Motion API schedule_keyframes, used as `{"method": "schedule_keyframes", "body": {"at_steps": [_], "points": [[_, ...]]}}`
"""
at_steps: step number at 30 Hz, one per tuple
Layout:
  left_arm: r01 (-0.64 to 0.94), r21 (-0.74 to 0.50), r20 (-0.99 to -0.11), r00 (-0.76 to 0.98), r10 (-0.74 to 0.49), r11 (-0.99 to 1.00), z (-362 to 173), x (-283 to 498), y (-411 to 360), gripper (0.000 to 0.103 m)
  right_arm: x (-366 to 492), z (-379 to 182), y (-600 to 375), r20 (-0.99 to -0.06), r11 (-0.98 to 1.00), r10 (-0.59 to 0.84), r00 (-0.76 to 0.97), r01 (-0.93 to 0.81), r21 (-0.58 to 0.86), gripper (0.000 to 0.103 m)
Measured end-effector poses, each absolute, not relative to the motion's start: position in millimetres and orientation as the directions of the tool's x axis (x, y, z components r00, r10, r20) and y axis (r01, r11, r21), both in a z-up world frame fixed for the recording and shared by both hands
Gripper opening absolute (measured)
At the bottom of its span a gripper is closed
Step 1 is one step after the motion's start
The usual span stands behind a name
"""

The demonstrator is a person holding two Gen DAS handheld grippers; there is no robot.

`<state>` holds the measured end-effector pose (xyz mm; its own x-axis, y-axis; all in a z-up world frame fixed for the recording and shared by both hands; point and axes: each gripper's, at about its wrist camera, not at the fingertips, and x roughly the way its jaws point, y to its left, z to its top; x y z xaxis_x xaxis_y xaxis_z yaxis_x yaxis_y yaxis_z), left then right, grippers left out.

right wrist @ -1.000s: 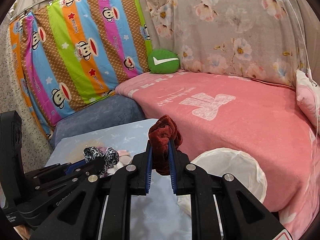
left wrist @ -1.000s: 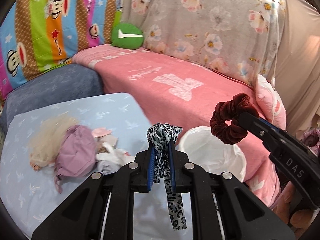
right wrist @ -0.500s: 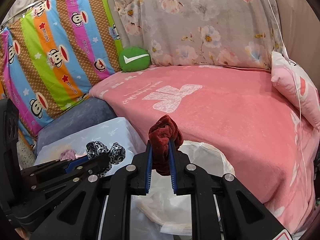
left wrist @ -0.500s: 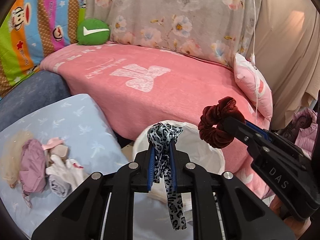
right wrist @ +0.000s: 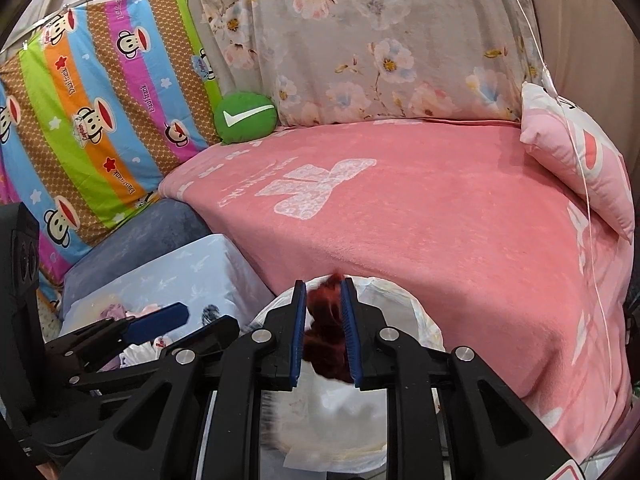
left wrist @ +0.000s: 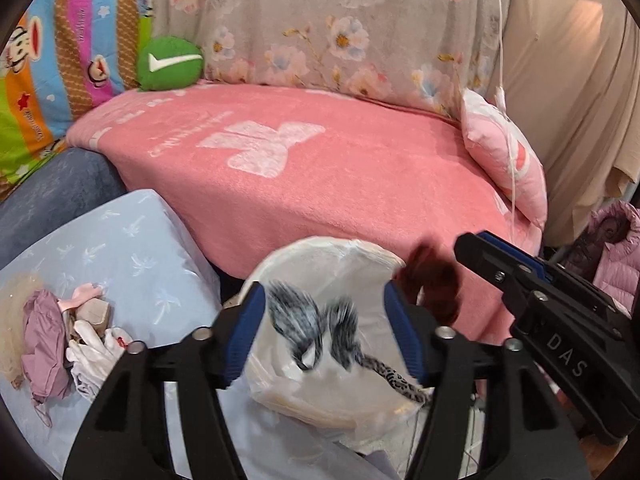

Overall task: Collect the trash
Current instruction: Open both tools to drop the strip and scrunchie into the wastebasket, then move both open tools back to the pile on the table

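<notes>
A black-and-white leopard-print fabric scrunchie is seen blurred between the blue-padded fingers of the left gripper, touched by neither pad, directly over the mouth of a round bin lined with a white plastic bag. The fingers of the left gripper are spread wide and are opening, and nothing is gripped by them. A patterned tail of the scrunchie is seen lower down against the bag.

A dark red velvet scrunchie is seen between the fingers of the right gripper, above the same lined bin. Those fingers stand narrowly apart and are opening; the fabric is blurred, and whether the pads are pressed on it cannot be told. In the left wrist view the red scrunchie is seen as a blur beside the black tip of the right gripper.

The bin is placed just in front of a bed covered by a pink blanket. To the left, a light blue patterned table carries a heap of small cloth items. A round green cushion and a pink pillow lie on the bed, against striped monkey-print and grey floral sheets.
</notes>
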<state>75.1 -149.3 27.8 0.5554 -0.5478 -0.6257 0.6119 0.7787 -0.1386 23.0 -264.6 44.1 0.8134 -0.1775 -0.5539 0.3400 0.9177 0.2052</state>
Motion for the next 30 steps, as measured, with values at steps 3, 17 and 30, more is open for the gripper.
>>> {"method": "schedule_keyframes", "body": {"at_steps": [3, 17, 30], "points": [[0.600, -0.150, -0.625, 0.559, -0.546, 0.786, 28, 78, -145, 0.068, 21, 45, -266, -0.546, 0.913, -0.187, 0.817, 0.349, 0.210, 0.030], [0.540, -0.168, -0.619, 0.593, -0.515, 0.824, 29, 83, -116, 0.068, 21, 49, -243, -0.541, 0.928, -0.169, 0.824, 0.318, 0.195, 0.043], [0.446, -0.183, -0.623, 0.637, -0.455, 0.876, 26, 86, -66, 0.079, 27, 48, -201, -0.547, 0.950, -0.110, 0.830, 0.250, 0.189, 0.050]]}}
